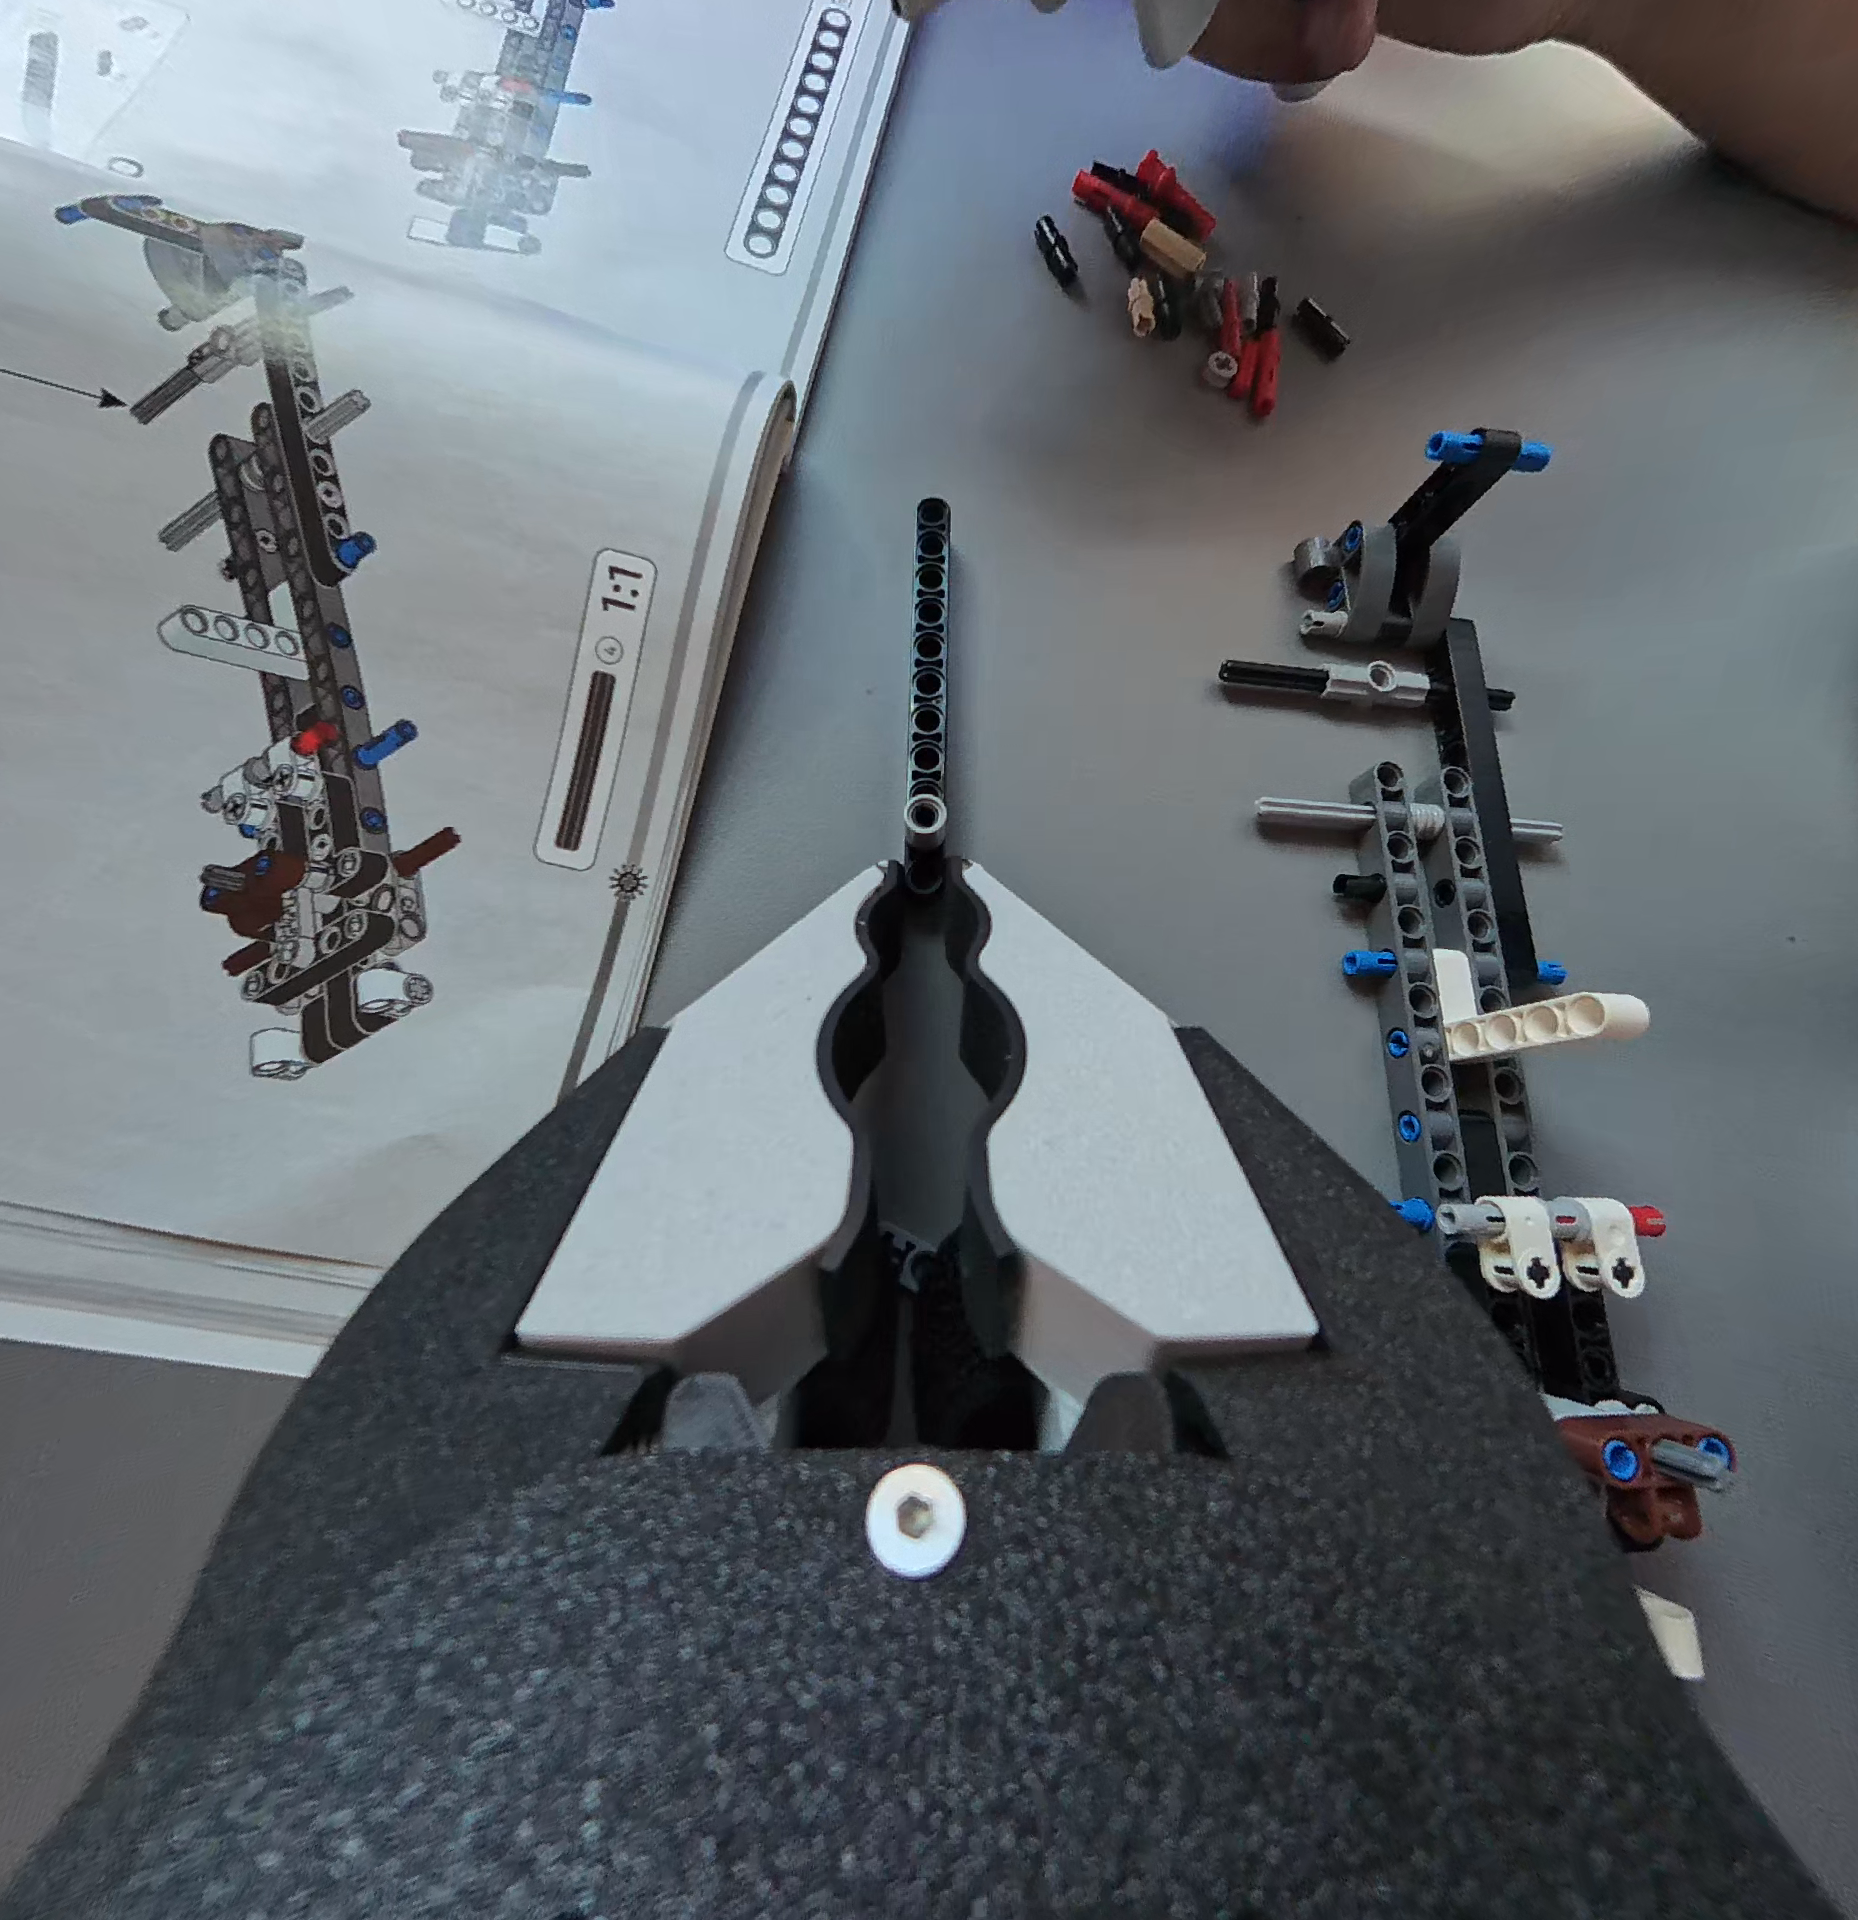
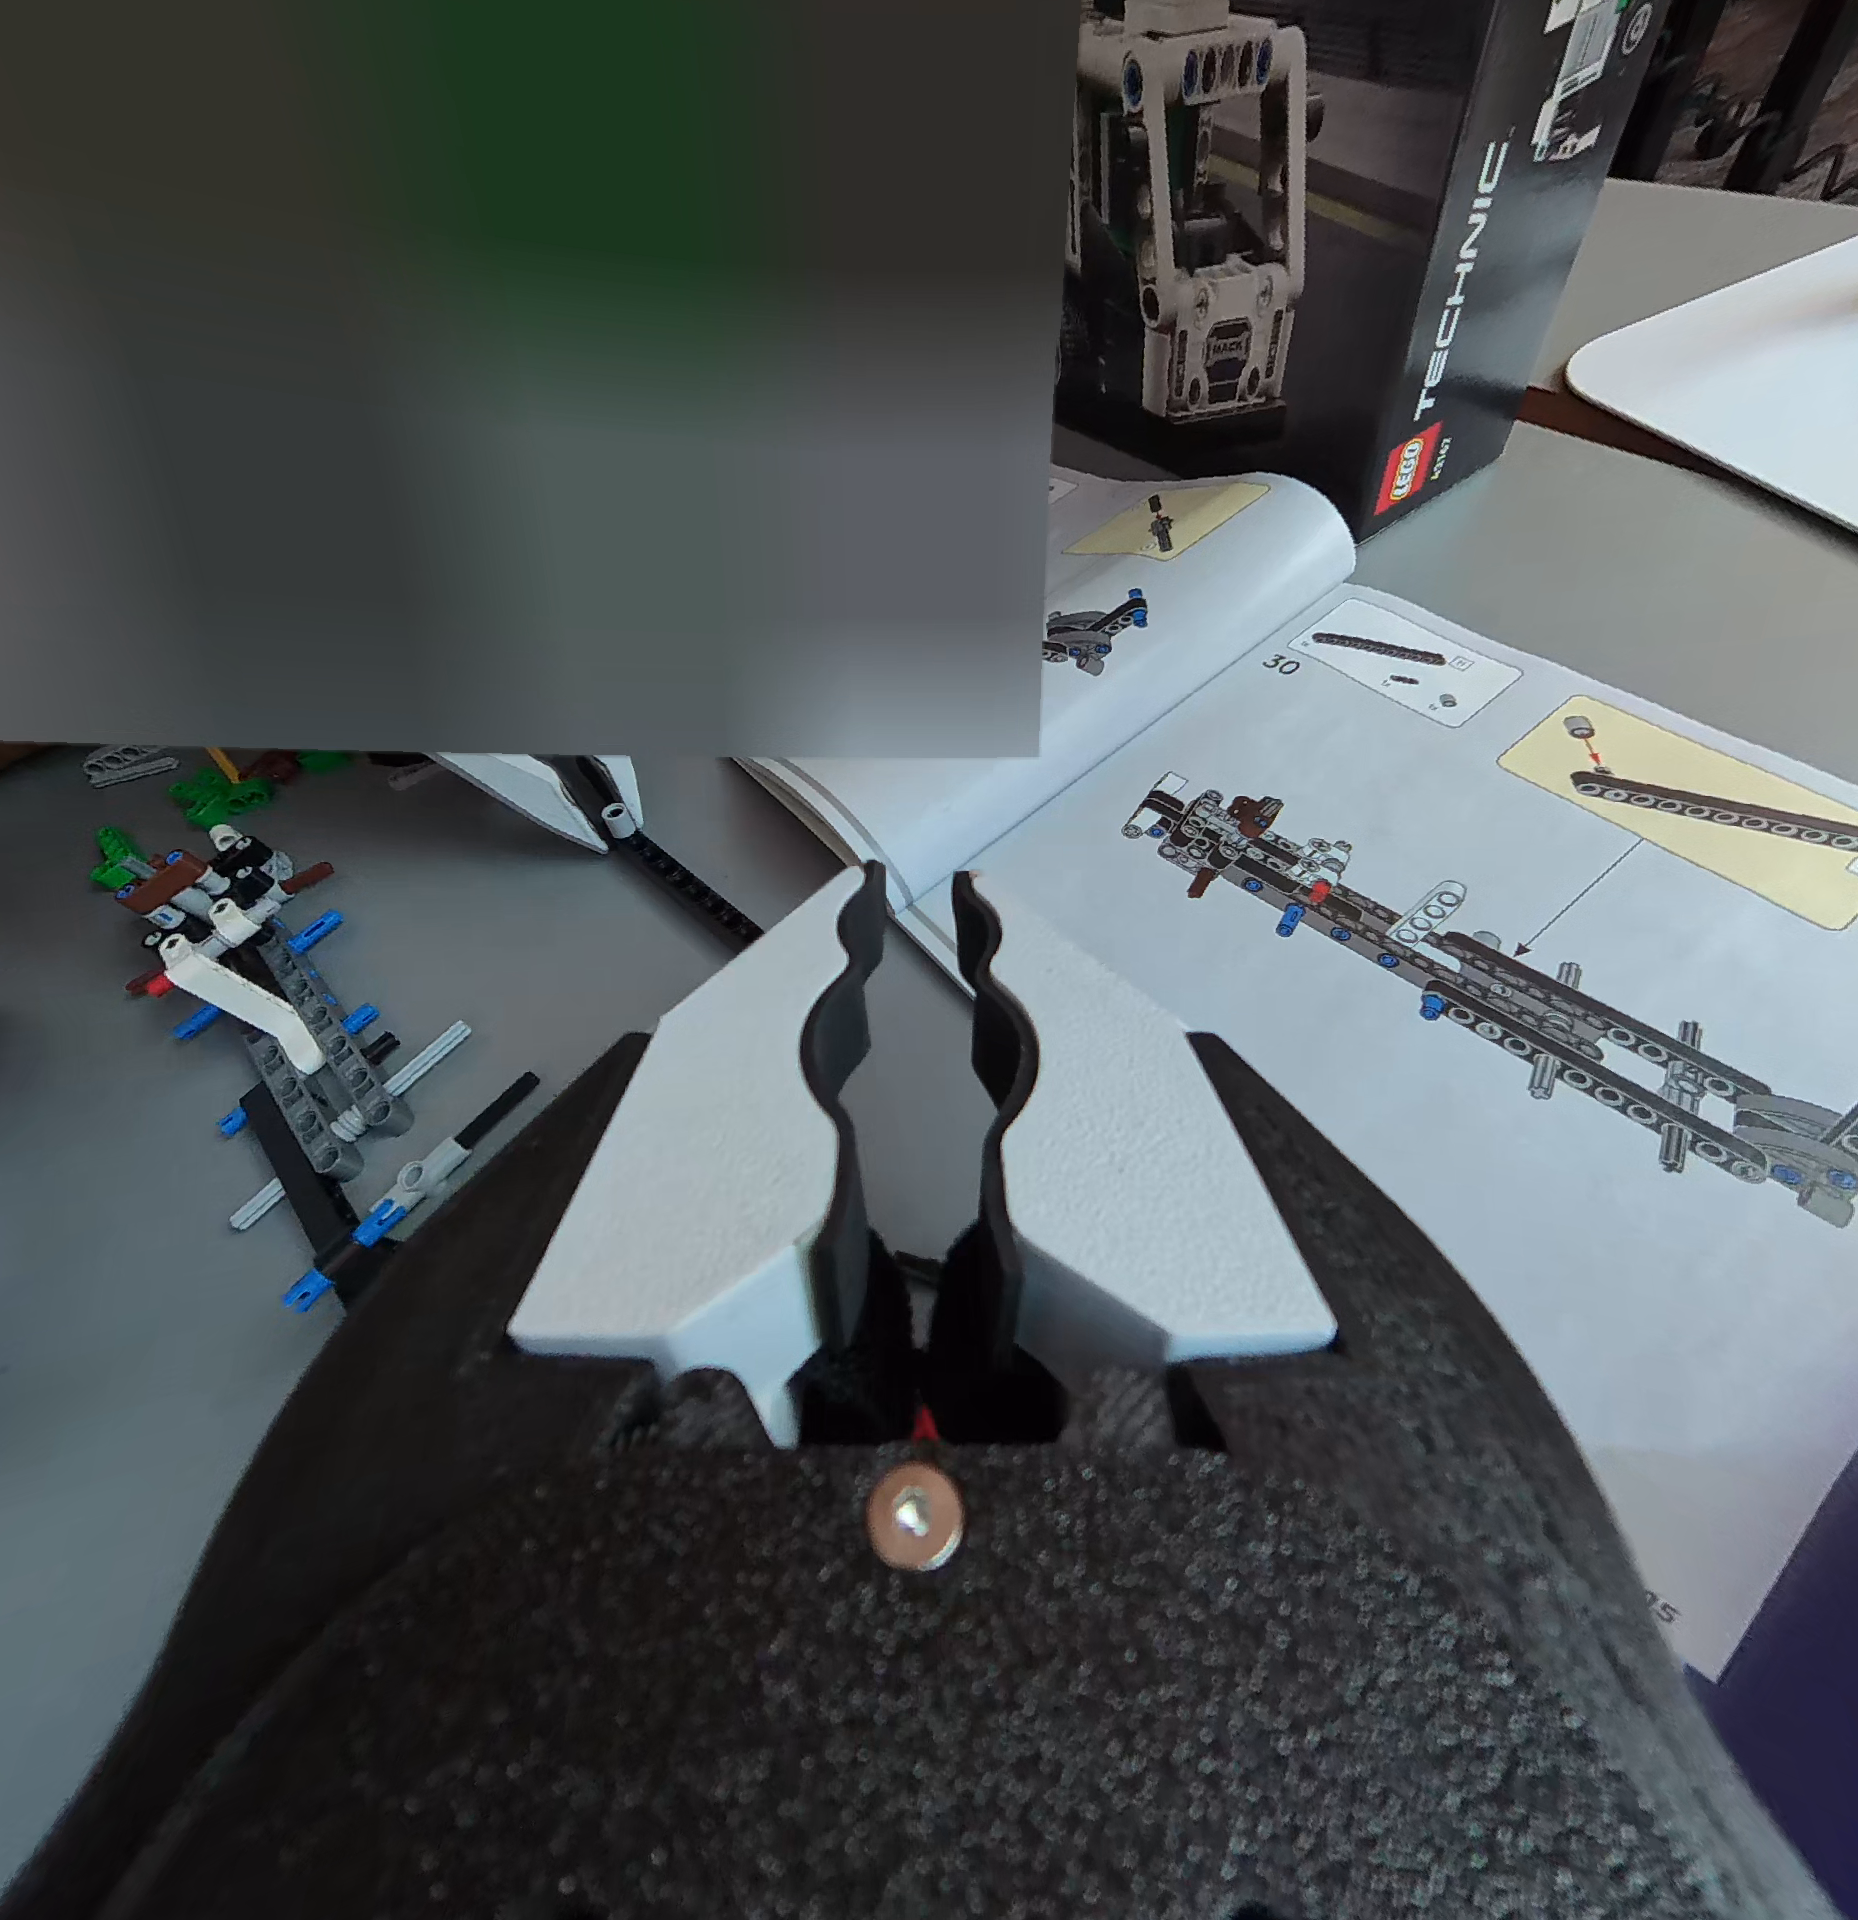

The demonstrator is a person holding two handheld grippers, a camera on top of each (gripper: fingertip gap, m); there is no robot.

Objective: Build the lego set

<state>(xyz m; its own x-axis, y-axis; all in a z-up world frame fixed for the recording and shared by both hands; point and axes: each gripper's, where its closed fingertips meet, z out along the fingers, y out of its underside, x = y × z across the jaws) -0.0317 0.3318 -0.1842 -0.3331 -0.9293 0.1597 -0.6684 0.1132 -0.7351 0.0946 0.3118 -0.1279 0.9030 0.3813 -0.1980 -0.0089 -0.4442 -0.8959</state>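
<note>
My left gripper (image 1: 925, 871) is shut on the near end of a long black beam with holes (image 1: 930, 644), which points away over the grey table (image 1: 1091, 644). A small grey bush (image 1: 925, 816) sits on the beam just past the fingertips. The right wrist view shows the same beam (image 2: 686, 894) and bush (image 2: 615, 819) held by the left gripper's white fingers (image 2: 530, 805). My right gripper (image 2: 917, 883) is open with nothing between its pads, above the near edge of the open instruction booklet (image 2: 1424, 1091).
A partly built grey and black beam assembly with blue pins (image 1: 1465, 987) lies to the right, also in the right wrist view (image 2: 301, 1049). A pile of small red and black pins (image 1: 1195, 281) lies beyond it. The booklet (image 1: 385, 623), a product box (image 2: 1424, 260), a white tray (image 2: 1756, 364) and a hand (image 1: 1527, 94) are nearby. The left gripper's tips are roughly 15 cm from the right gripper's.
</note>
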